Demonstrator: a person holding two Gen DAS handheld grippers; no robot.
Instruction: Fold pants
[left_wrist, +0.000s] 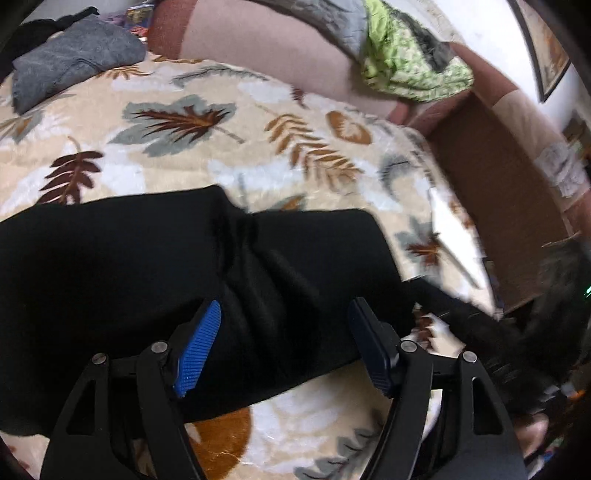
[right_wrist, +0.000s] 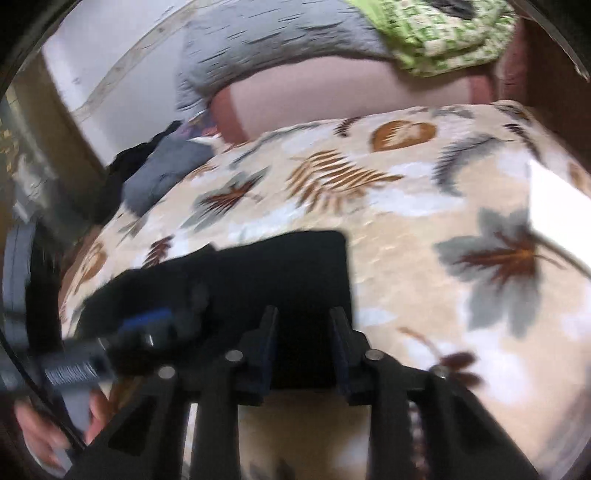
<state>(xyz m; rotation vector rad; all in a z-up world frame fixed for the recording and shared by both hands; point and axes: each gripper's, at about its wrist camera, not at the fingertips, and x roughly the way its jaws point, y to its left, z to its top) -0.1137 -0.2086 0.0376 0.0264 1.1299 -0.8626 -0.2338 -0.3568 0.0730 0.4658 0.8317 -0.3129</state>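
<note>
Both jaws gape empty over the folded black fabric pants (left_wrist: 155, 280) on the leaf-print blanket (left_wrist: 192, 110): left hand-held gripper (left_wrist: 284, 347) wide, right hand-held gripper (right_wrist: 303, 332) narrower; a shallow pinch there risks dragging the top layer askew.

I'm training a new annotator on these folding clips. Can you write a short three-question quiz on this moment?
1. True or false: the black pants hang in the air.
2. What pattern covers the blanket? A) stripes B) leaves C) dots
3. Which hand-held gripper stands wider open: the left hand-held gripper or the right hand-held gripper?

Key: 1. False, they lie on the blanket. 2. B. 3. The left; both stand open over the pants, pressing on nothing.
</note>
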